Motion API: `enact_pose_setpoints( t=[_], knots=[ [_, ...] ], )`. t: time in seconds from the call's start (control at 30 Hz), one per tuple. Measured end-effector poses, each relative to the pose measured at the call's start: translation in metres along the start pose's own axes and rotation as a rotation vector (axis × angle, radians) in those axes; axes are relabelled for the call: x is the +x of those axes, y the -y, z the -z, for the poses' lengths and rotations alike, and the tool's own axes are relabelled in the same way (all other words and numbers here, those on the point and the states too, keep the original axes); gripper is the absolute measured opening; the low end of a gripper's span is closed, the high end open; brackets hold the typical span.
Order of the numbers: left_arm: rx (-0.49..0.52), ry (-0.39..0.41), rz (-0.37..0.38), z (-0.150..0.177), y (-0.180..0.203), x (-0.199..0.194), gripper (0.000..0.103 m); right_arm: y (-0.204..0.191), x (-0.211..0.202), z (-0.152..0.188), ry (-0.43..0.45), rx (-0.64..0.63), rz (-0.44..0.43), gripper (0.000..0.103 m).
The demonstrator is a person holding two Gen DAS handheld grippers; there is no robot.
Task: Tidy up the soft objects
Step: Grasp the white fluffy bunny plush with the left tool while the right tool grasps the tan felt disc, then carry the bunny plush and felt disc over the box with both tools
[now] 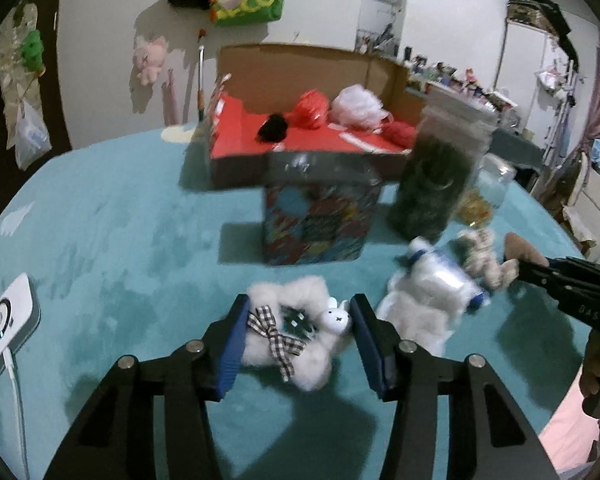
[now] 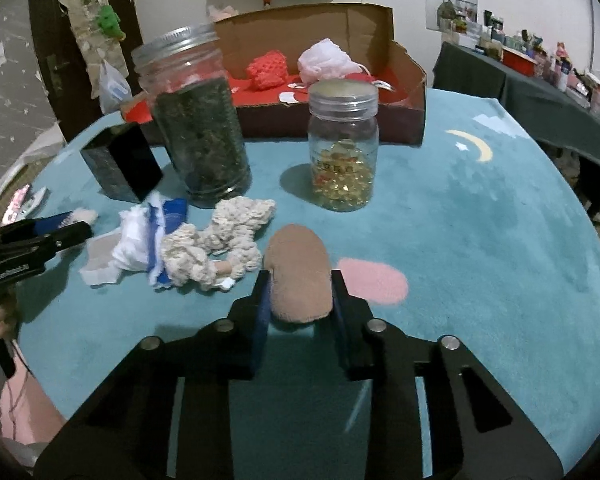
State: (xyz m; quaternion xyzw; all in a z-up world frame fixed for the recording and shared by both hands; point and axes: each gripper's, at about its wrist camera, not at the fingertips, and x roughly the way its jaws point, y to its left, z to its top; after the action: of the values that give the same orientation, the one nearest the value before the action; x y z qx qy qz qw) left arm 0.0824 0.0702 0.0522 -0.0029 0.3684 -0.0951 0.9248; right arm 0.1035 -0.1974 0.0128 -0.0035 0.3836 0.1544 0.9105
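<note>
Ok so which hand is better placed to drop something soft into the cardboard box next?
Probably the right. The right gripper is already shut on the brown plush piece. The left gripper straddles the white fluffy toy, its jaws not yet visibly pressing. Both face the cardboard box.

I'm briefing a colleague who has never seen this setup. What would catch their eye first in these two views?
Probably the two grips in the foreground: the right gripper shut on a tan plush piece, and the left gripper straddling a white fluffy pouch with a checked bow and bunny charm on the teal rug. Behind them stand a jar of dark dried leaves, a jar of golden capsules, and an open cardboard box with a red lining holding soft items.
</note>
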Motion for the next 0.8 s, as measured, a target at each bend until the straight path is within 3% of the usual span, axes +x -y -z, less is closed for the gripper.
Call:
enact_pose_setpoints(
  t=[0.2,0.43,0.8],
  knots=[
    [0.039,0.038,0.102,-0.016,0.027,-0.008,0.053,-0.007,-0.02,-0.01,0.066,-0.028,-0.025,0.021],
    [0.076,0.047,0.159,-0.03,0.052,-0.001,0.053,-0.016,-0.028,-0.022,0.097,-0.066,-0.062,0.021],
    [0.084,0.046,0.156,-0.037,0.062,0.006,0.053,-0.015,-0.025,-0.027,0.094,-0.062,-0.087,0.021]
  ],
)
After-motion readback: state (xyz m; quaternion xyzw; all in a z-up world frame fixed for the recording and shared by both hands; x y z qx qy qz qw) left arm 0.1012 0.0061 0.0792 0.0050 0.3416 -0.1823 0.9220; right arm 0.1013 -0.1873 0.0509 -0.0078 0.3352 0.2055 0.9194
